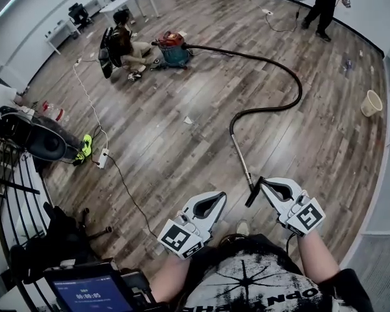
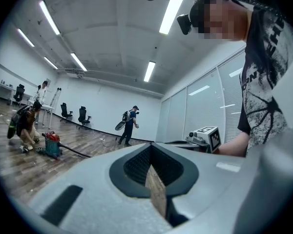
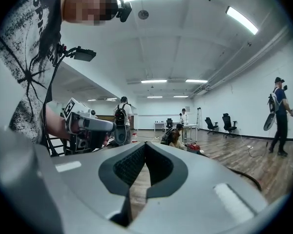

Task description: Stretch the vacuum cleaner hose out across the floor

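My left gripper has its jaws pressed together with nothing between them. Its own view shows only floorboards through the slit. My right gripper is likewise closed and empty. Both point level, away from the wearer's black-and-white shirt. They are side by side but apart, above the wooden floor.

Just beside the right gripper's tip lies the black nozzle that ends the hose. I cannot tell whether nozzle and gripper touch. From the nozzle a straight metal wand runs toward the vacuum. The black hose goes on from the wand and swings in a wide loop out to the vacuum's right. It then runs back to the vacuum's side. The hose therefore lies curved on the floor, not straight.

The vacuum, red on top and teal below, stands across the room, well apart from both grippers. A person crouches just beside the vacuum, on its left. Another person stands well to the vacuum's right. A beige bucket sits further right of the vacuum, beyond the hose loop. A white power strip lies left of the vacuum, nearer the grippers.
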{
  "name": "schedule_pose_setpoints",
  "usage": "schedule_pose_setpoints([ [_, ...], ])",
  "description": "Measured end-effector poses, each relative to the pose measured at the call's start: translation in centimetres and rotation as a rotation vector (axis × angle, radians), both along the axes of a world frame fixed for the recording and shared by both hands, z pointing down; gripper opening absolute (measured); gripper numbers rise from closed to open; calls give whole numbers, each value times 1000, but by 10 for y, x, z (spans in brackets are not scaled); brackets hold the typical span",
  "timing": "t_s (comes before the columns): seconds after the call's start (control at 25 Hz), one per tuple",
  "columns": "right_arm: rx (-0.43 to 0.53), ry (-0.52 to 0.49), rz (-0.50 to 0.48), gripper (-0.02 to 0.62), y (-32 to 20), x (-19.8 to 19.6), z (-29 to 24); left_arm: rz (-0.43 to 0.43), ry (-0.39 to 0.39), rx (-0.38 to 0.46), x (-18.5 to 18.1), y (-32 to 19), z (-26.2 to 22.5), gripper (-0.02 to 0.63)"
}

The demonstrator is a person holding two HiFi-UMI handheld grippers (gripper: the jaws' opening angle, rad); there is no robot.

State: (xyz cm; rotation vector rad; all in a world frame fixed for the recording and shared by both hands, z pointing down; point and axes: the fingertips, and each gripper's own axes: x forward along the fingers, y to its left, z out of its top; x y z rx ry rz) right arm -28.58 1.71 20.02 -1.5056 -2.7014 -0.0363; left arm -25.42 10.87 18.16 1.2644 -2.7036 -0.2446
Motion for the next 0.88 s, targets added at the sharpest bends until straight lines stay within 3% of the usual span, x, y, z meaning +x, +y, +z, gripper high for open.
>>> schedule_pose_setpoints([
  [0.28, -29, -26, -63, 8, -6, -44, 6, -60, 8, -16, -38, -7, 9, 2],
  [0.4, -22, 12, -66, 8, -3, -52, 12, -70, 17, -14, -48, -2, 10, 2],
  [0.48, -12, 34, -66, 8, 2, -59, 17, -67, 20, -7, -56, 3, 12, 2],
  [0.6, -27, -11, -68, 8, 14, -72, 15, -55, 18, -2, -70, 11, 16, 2],
  [0.88, 32, 58, -11, 8, 64, -125, 32, 7, 20, 17, -132, 61, 26, 2],
])
